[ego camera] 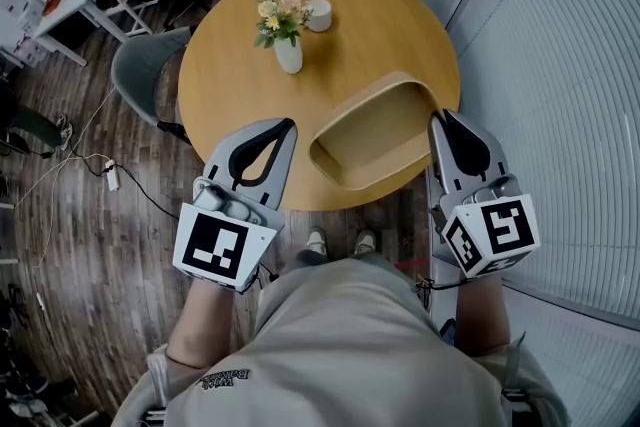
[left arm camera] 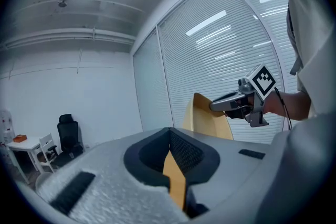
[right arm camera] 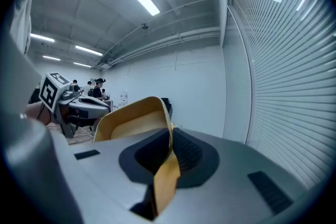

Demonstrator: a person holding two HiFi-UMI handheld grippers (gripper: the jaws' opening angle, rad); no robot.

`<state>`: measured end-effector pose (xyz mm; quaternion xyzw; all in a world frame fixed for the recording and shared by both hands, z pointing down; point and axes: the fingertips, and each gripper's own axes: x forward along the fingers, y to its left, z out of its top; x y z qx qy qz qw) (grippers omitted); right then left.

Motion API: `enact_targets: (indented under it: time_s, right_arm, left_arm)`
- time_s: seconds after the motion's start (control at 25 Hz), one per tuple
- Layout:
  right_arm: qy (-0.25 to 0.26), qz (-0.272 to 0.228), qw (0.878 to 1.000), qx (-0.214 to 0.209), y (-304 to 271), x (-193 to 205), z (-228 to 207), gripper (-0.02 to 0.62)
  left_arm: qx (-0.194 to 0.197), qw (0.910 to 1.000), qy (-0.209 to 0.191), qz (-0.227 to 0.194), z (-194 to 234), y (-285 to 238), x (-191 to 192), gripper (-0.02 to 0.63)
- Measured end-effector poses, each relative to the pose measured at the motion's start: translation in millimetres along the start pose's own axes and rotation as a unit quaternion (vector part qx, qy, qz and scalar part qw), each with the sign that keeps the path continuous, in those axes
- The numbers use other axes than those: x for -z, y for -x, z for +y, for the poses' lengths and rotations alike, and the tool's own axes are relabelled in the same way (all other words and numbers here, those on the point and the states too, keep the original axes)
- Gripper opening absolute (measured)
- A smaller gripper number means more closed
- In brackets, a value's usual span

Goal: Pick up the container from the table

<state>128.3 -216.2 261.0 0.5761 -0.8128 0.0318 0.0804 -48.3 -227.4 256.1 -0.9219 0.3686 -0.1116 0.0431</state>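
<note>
Container [ego camera: 375,130] held between left claw [ego camera: 285,128] and right claw [ego camera: 443,123], both pointing forward.

in the left gripper view the grey left gripper [left arm camera: 172,149] hides with its own body all but a thin strip and one raised end of the light wooden oval container [left arm camera: 207,118]. in the right gripper view the distant people [right arm camera: 97,85] are too small to make out.

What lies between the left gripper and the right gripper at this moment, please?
The wooden container spans the gap. The left gripper and the right gripper each clamp one side of its rim, as the head view shows.
</note>
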Motion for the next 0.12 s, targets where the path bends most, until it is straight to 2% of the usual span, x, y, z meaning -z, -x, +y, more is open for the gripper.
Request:
enact_targets:
  time_s: [0.12]
  right_arm:
    - [-0.004, 0.002, 1.000, 0.002, 1.6, 2.7, -0.5, 0.041]
  left_arm:
    - [-0.001, 1.0000, -0.003, 0.000, 0.7, 0.9, -0.4, 0.020]
